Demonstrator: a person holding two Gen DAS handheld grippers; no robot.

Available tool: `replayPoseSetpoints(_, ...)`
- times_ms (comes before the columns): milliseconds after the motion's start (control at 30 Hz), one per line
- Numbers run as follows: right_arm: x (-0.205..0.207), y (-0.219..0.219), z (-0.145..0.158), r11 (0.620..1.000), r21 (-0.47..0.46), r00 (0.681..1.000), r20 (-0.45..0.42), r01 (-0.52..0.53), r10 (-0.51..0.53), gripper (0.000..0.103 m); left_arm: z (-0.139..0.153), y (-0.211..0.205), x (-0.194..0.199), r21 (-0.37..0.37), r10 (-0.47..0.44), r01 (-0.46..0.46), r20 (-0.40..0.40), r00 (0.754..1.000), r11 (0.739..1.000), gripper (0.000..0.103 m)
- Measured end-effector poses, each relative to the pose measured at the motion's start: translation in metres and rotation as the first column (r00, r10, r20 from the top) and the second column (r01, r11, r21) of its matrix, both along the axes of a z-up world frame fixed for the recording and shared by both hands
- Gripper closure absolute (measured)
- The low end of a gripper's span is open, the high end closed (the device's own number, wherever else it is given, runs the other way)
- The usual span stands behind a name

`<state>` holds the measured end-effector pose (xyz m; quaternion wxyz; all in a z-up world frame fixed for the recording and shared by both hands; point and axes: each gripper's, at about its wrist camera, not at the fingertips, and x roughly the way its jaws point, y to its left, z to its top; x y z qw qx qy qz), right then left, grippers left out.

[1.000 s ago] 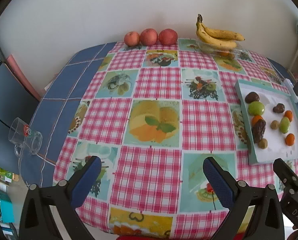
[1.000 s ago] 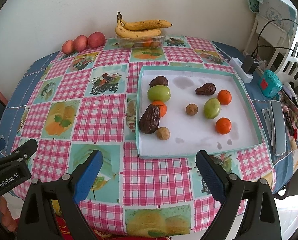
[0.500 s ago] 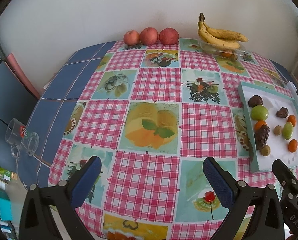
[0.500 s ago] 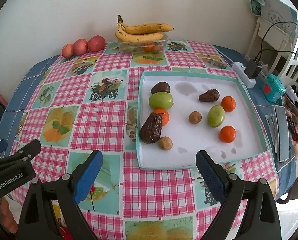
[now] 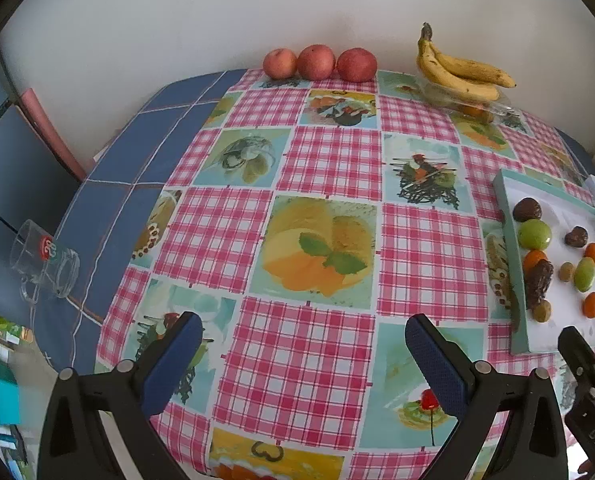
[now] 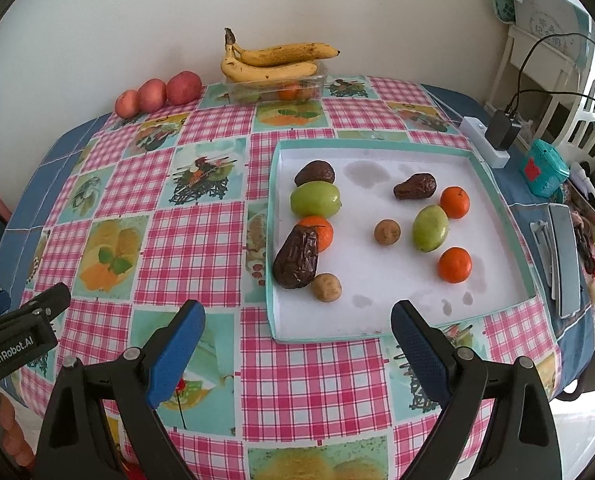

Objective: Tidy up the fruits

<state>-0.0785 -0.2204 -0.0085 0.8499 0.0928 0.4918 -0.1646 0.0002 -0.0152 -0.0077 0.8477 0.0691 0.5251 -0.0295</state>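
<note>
A white tray with a teal rim (image 6: 377, 288) (image 5: 515, 308) lies on the checked tablecloth. In it are several small fruits: a green one (image 6: 314, 199), an orange (image 6: 319, 230) half behind a dark wrinkled date (image 6: 296, 259), a brown ball (image 6: 326, 287), another green one (image 6: 430, 228) and oranges (image 6: 454, 265). Bananas (image 6: 275, 60) rest on a clear box at the back, beside three red apples (image 6: 157, 92) (image 5: 317, 62). My right gripper (image 6: 297, 332) is open just before the tray's near edge. My left gripper (image 5: 303, 346) is open over bare cloth, left of the tray.
A glass mug (image 5: 43, 260) lies on its side on a blue surface at the left. Right of the tray are a white power strip with a black plug (image 6: 493, 136), a teal box (image 6: 543, 172) and flat grey items (image 6: 563, 256). A wall runs behind the table.
Both grippers have moved forward over the table, so the tray and fruits sit lower and nearer in both views. Both stay open; no fruit has moved.
</note>
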Motion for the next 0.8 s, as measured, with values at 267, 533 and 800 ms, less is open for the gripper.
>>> replayPoseSetpoints(267,0.0,-0.001,-0.001,1.0,-0.004,1.0,-0.002,0.002,-0.002,0.009,-0.005,-0.005,0.003,0.036,-0.01,0.011,-0.007,1.0,0.999,0.001)
replayPoseSetpoints(533,0.002,-0.002,-0.002,1.0,-0.001,1.0,-0.007,0.004,-0.004,0.009,-0.006,-0.007,0.006,0.052,-0.011,0.011,0.001,1.0,0.999,0.001)
replayPoseSetpoints(800,0.002,-0.001,-0.003,1.0,-0.007,1.0,-0.008,0.003,-0.003,0.009,-0.001,-0.009,0.002,0.064,-0.022,0.02,0.03,0.999,0.998,0.001)
